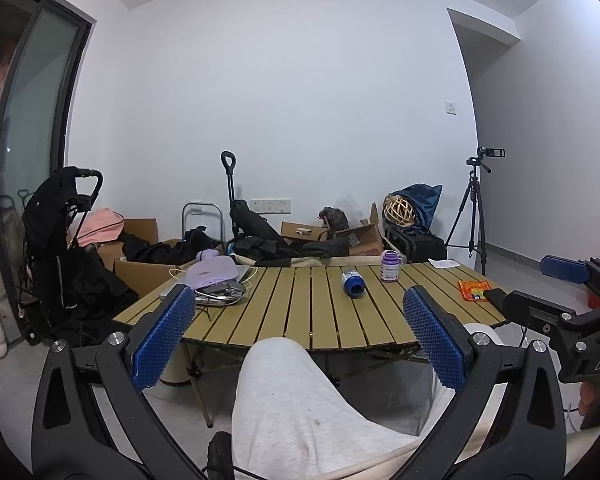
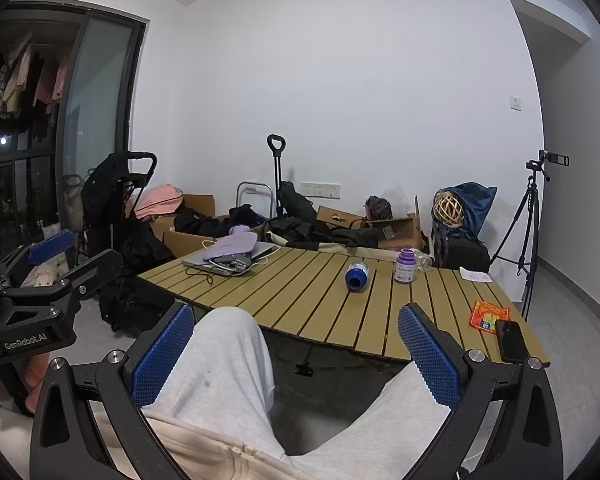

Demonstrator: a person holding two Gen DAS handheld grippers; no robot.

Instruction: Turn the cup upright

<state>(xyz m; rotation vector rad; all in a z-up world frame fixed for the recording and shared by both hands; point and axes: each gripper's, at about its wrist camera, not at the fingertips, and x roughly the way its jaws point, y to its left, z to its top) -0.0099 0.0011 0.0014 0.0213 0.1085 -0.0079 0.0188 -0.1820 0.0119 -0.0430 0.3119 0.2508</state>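
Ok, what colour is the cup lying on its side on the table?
Blue and white: the cup has a dark blue mouth end, clearest in the right wrist view.

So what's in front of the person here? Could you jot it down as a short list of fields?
cup: blue cup lying on its side on the table
nearby: purple bottle standing upright beside it
left gripper: open, empty, short of the table
right gripper: open, empty, over the lap
table edge: black phone, orange packet

A slatted folding table [image 2: 300, 300] carries a blue-capped cup [image 2: 356, 275] on its side, an upright purple bottle [image 2: 405, 266], a laptop [image 2: 236, 258] under a lilac pouch [image 2: 230, 246], an orange packet [image 2: 489, 316], a black phone [image 2: 511, 341] and a paper slip [image 2: 475, 276]
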